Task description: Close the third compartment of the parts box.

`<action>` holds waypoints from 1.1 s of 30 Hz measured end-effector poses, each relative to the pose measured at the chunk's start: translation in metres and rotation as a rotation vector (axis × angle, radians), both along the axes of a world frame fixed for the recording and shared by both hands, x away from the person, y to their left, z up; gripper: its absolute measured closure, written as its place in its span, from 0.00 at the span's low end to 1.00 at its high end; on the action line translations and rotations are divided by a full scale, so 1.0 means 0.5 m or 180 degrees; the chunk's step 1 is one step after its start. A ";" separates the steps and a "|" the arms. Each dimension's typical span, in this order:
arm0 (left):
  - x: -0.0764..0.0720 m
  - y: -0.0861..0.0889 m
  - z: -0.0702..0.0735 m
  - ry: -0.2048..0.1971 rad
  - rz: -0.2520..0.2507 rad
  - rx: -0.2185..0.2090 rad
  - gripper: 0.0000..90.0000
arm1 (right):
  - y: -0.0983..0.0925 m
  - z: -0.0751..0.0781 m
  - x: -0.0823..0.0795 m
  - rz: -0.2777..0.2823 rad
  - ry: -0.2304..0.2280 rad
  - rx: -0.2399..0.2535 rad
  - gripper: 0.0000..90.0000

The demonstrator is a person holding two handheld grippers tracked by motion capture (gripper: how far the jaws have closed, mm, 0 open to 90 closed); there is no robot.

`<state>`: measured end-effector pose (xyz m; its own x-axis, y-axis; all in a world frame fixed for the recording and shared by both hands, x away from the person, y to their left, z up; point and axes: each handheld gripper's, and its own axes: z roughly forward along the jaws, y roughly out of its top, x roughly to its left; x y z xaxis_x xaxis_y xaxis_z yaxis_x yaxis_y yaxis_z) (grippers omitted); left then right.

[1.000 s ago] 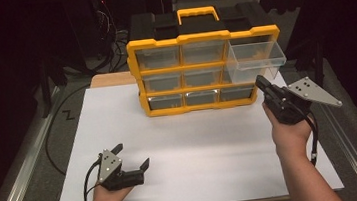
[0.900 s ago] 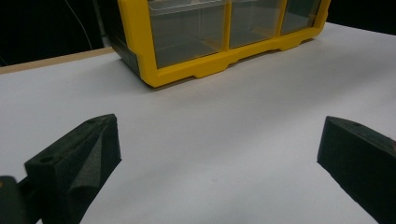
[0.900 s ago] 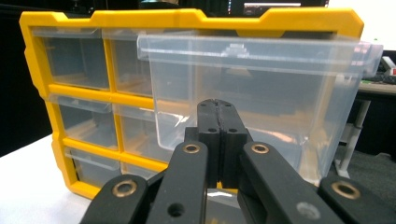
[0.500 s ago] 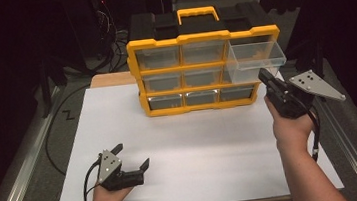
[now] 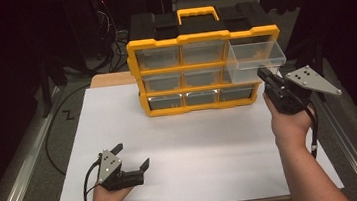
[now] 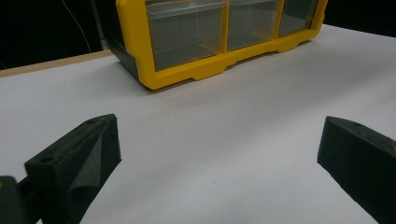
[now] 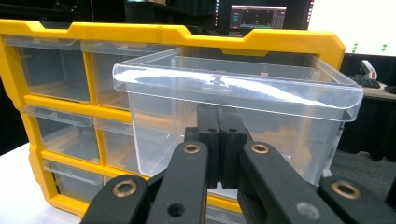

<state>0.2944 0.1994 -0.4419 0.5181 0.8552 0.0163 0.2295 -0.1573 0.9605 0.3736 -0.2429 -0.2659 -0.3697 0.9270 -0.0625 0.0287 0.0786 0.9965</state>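
High view first: I am holding my right gripper (image 5: 268,78) up against the clear drawer (image 5: 255,61) that is sticking out of the top right slot of the yellow drawer box (image 5: 200,40). Its jaws are pressed together, touching the drawer's front, so I think I am pushing it, not pulling. I cannot quite tell if a thin lip is caught between them. I am resting my left gripper (image 5: 131,157) low on the white sheet (image 5: 196,144), near my side, jaws spread wide with nothing between them. It is waiting there, out of the way.
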 end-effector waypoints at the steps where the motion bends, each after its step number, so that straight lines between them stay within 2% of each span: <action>1: 0.000 0.000 0.000 0.0000 -0.0003 0.0000 0.00 | 0.000 0.000 0.001 -0.0003 0.0003 0.0001 1.00; 17: 0.001 0.001 0.001 -0.0013 -0.0026 -0.0006 0.00 | 0.003 0.007 0.011 -0.0044 -0.0023 -0.0019 1.00; 33: 0.001 0.002 0.002 -0.0018 -0.0039 -0.0023 0.00 | 0.009 0.015 0.037 -0.0118 -0.0004 -0.0014 1.00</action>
